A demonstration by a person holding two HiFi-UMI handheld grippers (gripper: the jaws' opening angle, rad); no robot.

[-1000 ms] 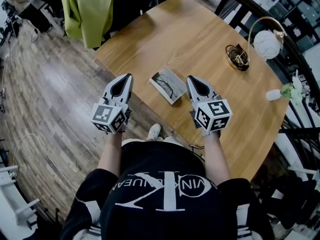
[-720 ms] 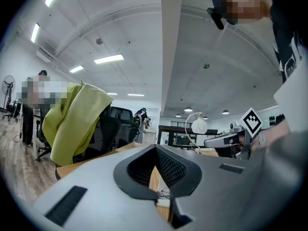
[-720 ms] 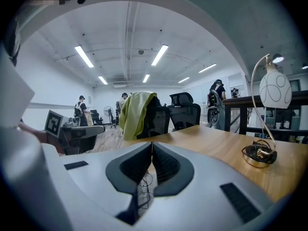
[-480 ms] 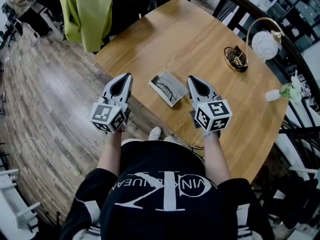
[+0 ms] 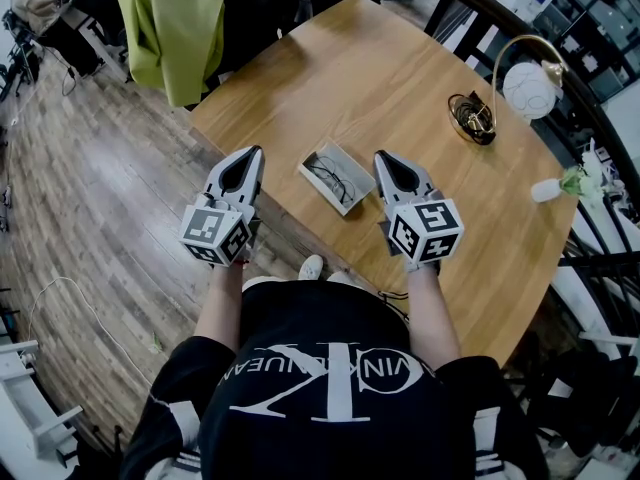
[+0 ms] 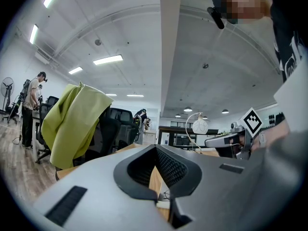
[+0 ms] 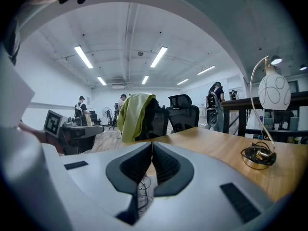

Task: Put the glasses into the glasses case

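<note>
Holds the left gripper (image 5: 255, 153) at 9 o'clock of the glasses case (image 5: 352, 165), near it but not touching, tip over the near edge of the wooden table (image 5: 400, 58). Holds the right gripper (image 5: 382, 157) at 3 o'clock of the same case, also clear of it.

Stretches both bare forearms (image 5: 222, 308) straight out from the torso, roughly parallel, wrists level. Points both tips toward 12 o'clock, marker cubes (image 5: 425, 230) nearest the body.

In the left gripper view, shows the two jaws pressed together at the tips, with nothing gripped and only a sliver of table in the gap behind them. In the right gripper view, shows the same: tips touching and empty, thin dark wire frames visible through the gap lower down.

Leaves the glasses (image 5: 328, 178) lying inside the outline of the pale, flat case, midway between the two grippers and touched by neither. Cannot tell from here how deep they sit.

Beyond, at 2 o'clock of the case, a curved-neck lamp (image 5: 530, 88) on the table. At 11 o'clock, off the far table edge, a green jacket (image 5: 175, 28) draped over a chair.
</note>
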